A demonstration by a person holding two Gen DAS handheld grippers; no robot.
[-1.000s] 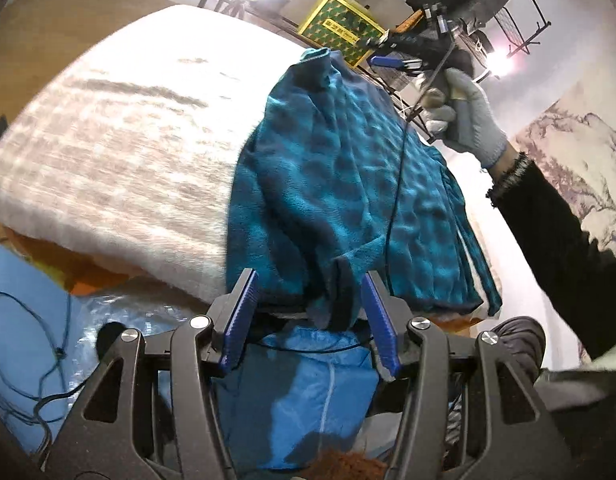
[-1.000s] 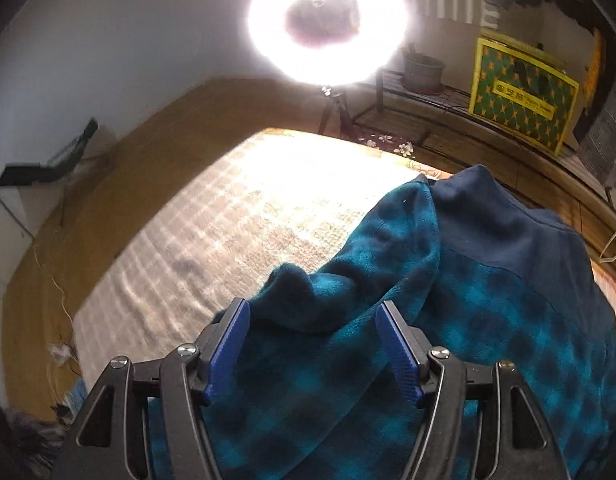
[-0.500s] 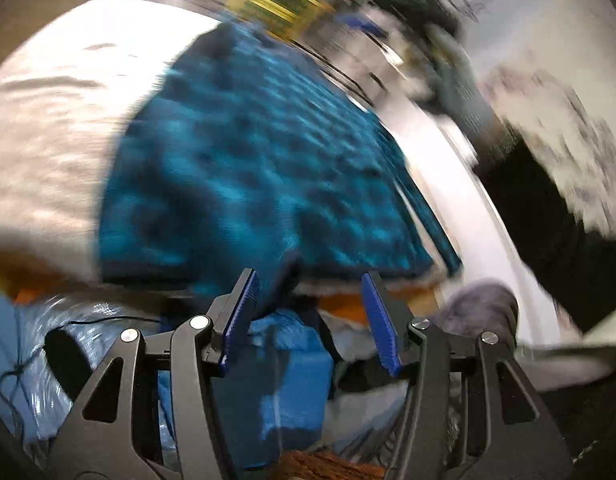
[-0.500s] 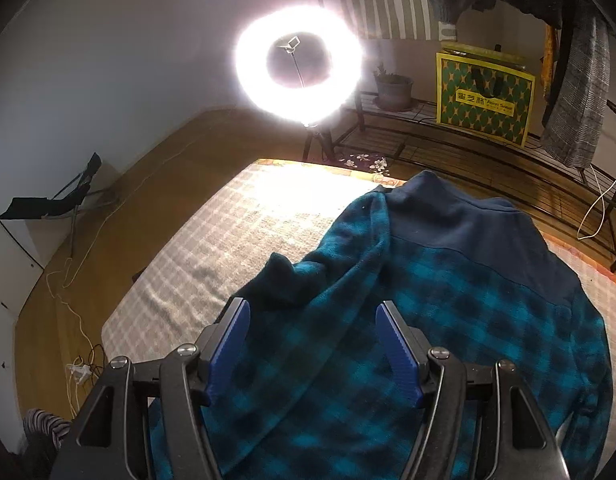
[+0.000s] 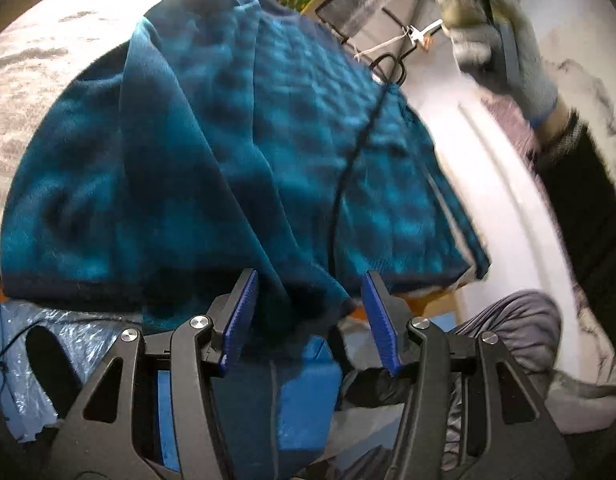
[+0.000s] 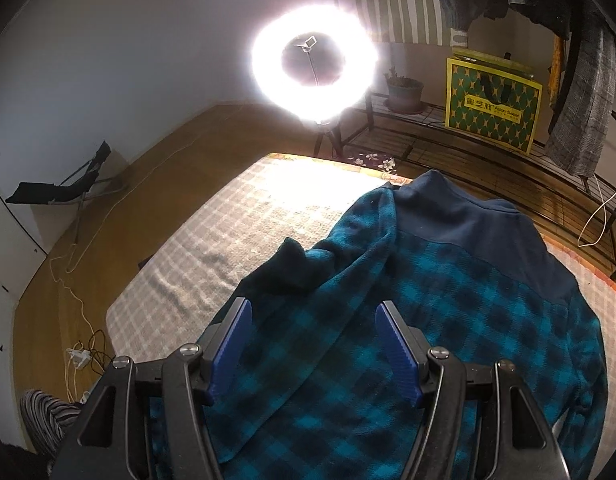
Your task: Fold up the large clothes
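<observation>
Teal-and-navy plaid fleece shirt (image 6: 448, 320) spread flat on the bed (image 6: 243, 216), over a pale checked cover, navy yoke and collar toward 12 o'clock in the right wrist view, one sleeve (image 6: 332, 256) folded inward across the body toward 10 o'clock. Left gripper (image 5: 308, 316) open at the shirt's near hem, blue pads apart; a fold of hem cloth (image 5: 295, 300) hanging between the jaws, contact with the pads not determinable. Right gripper (image 6: 314, 344) open above the shirt body, pads apart, nothing clamped. In the left wrist view, gloved right hand (image 5: 504, 36) at 1 o'clock, raised clear of the bed, wrapped around the second gripper's handle, black cable (image 5: 348, 168) trailing down across the shirt. Containers: yellow-and-green patterned gift bag (image 6: 494, 108) on a low metal rack (image 6: 428, 136) at 1 o'clock in the right wrist view, contents hidden; yellow label panel with printed characters and a line of Latin lettering, too small to read. Potted plant (image 6: 404, 90) in a round pot on the same rack, just left of the bag. Lit ring light (image 6: 314, 60) on a stand at 12 o'clock. Hanging garments (image 6: 584, 92) at 2 o'clock. Blue bag-like item (image 5: 299, 400) below the bed edge at 6 o'clock in the left wrist view, contents not visible.
</observation>
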